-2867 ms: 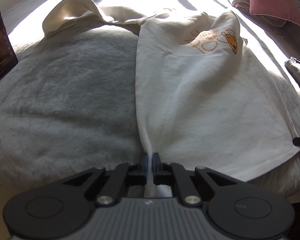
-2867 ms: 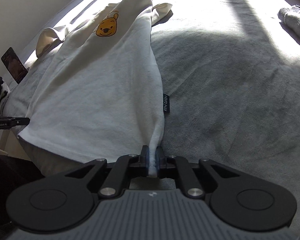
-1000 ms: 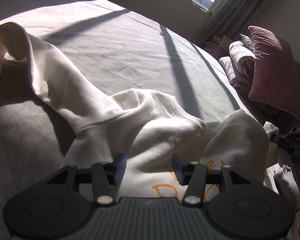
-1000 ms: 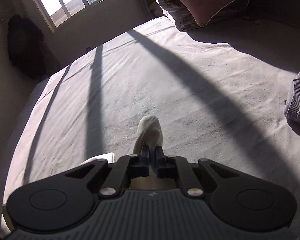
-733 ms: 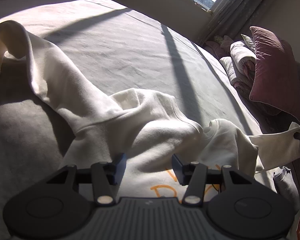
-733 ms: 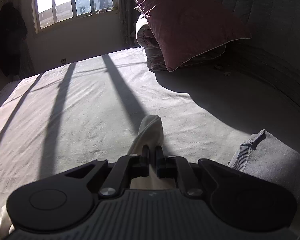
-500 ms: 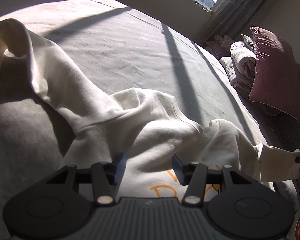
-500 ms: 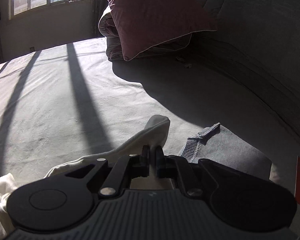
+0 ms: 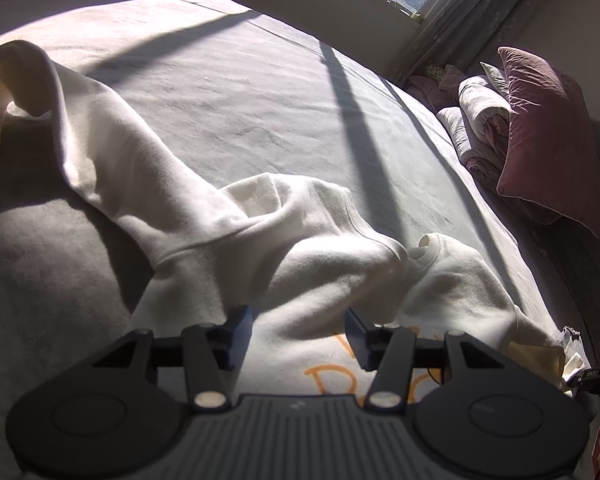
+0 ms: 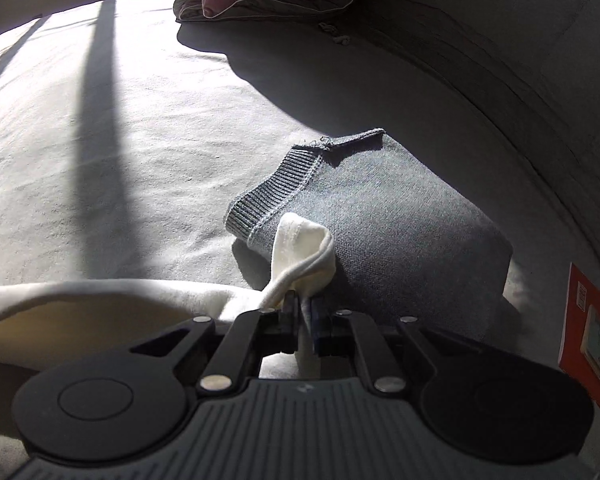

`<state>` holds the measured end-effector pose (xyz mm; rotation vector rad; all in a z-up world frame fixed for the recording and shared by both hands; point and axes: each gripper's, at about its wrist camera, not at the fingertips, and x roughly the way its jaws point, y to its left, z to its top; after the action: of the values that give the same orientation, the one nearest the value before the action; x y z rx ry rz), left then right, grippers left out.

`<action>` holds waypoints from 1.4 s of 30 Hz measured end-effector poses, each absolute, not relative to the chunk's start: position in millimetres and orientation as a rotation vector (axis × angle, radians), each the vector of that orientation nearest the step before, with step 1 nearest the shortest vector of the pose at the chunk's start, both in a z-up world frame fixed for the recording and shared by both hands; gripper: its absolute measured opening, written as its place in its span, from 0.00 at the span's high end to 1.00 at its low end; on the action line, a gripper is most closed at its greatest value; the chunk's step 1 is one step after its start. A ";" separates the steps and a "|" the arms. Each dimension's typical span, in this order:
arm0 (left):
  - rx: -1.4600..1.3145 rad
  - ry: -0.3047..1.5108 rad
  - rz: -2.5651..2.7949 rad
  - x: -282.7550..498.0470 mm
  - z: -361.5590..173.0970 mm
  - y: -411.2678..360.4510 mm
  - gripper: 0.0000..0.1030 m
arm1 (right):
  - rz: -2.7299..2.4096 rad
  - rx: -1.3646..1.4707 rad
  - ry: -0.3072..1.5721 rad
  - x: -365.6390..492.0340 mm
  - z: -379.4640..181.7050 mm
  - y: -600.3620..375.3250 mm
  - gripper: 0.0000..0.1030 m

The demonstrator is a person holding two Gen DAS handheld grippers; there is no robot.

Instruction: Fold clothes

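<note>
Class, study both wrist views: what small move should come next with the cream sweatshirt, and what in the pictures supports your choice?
Probably lower the right gripper and lay its pinched sleeve cuff on the cream sweatshirt, then release. The cuff hangs over a folded grey knitted garment, while the left gripper is open above the sweatshirt's orange print, holding nothing.

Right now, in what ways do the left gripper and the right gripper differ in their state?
The left gripper is open, its fingers spread apart above the cream sweatshirt and holding nothing; the right gripper is shut on a cuff of that sweatshirt. The left gripper faces the garment's collar, whereas the right gripper faces the folded grey sweater. Both are black two-finger grippers over the same bed.
</note>
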<state>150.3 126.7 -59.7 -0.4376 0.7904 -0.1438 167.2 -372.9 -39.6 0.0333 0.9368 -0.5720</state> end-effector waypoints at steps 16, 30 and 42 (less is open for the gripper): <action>-0.281 0.809 -0.154 187.3 -23.9 158.9 0.42 | -0.293 -0.013 0.782 149.0 0.9 -354.9 0.49; -0.238 0.893 -0.209 283.4 -52.3 145.6 0.46 | 0.213 0.181 0.805 252.9 -30.2 -260.3 0.49; -0.102 0.873 -0.306 278.5 -64.9 123.8 0.53 | 0.389 0.304 0.876 296.6 -57.9 -215.6 0.49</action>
<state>278.5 123.8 -64.9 -0.1023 0.8726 -0.3061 296.6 -215.6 -57.9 0.3039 0.8762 0.3885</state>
